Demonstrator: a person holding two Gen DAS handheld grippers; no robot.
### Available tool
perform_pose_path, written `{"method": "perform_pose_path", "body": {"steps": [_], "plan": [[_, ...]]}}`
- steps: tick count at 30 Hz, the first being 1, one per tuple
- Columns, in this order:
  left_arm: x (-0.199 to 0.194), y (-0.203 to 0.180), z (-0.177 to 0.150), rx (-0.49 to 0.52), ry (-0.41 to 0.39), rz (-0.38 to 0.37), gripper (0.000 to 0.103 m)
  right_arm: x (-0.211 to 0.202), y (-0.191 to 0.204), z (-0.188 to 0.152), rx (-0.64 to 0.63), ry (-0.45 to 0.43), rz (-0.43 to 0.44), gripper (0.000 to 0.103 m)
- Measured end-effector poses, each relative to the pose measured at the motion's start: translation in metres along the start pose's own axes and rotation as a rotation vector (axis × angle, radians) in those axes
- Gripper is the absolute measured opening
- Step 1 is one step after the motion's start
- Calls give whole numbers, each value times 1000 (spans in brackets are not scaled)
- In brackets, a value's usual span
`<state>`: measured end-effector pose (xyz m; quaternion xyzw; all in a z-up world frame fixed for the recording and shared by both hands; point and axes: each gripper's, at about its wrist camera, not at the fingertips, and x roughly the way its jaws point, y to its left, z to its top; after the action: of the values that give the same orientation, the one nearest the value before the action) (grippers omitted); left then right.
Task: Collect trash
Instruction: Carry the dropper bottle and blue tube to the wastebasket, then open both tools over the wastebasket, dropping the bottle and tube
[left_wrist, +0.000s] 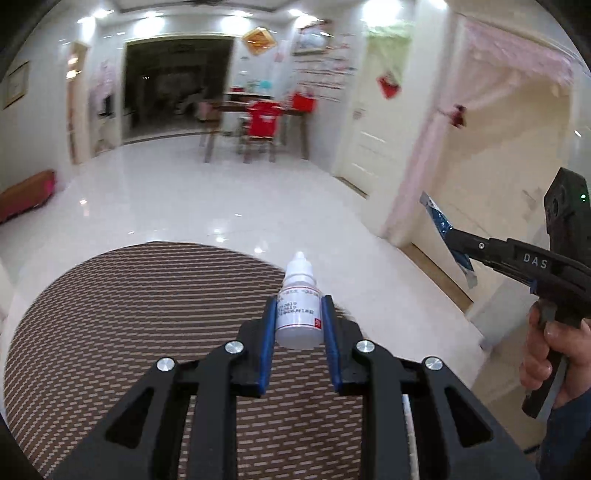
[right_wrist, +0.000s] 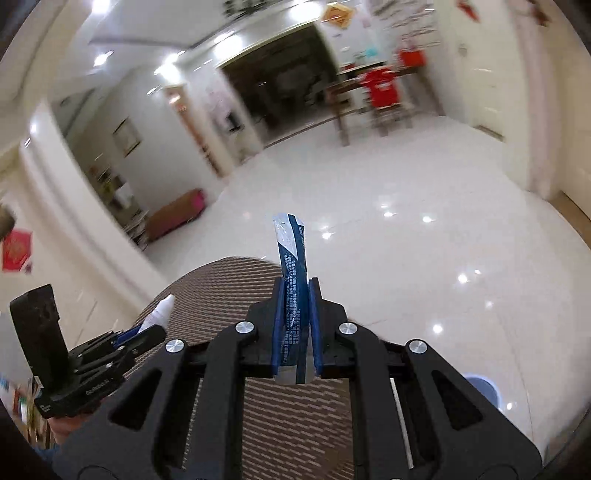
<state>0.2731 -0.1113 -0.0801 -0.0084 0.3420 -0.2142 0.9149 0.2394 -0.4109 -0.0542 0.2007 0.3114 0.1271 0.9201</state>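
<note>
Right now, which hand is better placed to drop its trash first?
Probably right: the right gripper holds the blue wrapper, with what may be a blue bin's rim beside it. The left gripper holds the small white bottle.

Bright room, blurred background

Ceiling lights (left_wrist: 151, 22) glare off the glossy floor (left_wrist: 207, 199); far walls smear with motion blur, edges bend and darken; near parts stay sharp.

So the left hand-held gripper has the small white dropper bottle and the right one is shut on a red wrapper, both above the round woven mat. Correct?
Not quite: the wrapper is blue and silver, not red. The right wrist view shows the right hand-held gripper shut on the blue wrapper. The rest holds: the left hand-held gripper grips the white dropper bottle, both above the round woven mat.
</note>
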Motion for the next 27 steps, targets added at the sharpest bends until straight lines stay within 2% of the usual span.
{"method": "perform_pose_path", "body": {"steps": [5, 12, 20, 27], "plan": [[33, -66, -3, 80, 57, -94, 23, -46, -73, -15, 108, -37, -112, 13], [87, -141, -22, 151, 165, -185, 23, -82, -151, -44, 223, -29, -214, 13], [149, -190, -43, 216, 287, -219, 23, -90, -201, -75, 320, 0, -273, 13], [196, -223, -58, 254, 372, -243, 23, -75, -220, -92, 389, 43, -292, 14]]}}
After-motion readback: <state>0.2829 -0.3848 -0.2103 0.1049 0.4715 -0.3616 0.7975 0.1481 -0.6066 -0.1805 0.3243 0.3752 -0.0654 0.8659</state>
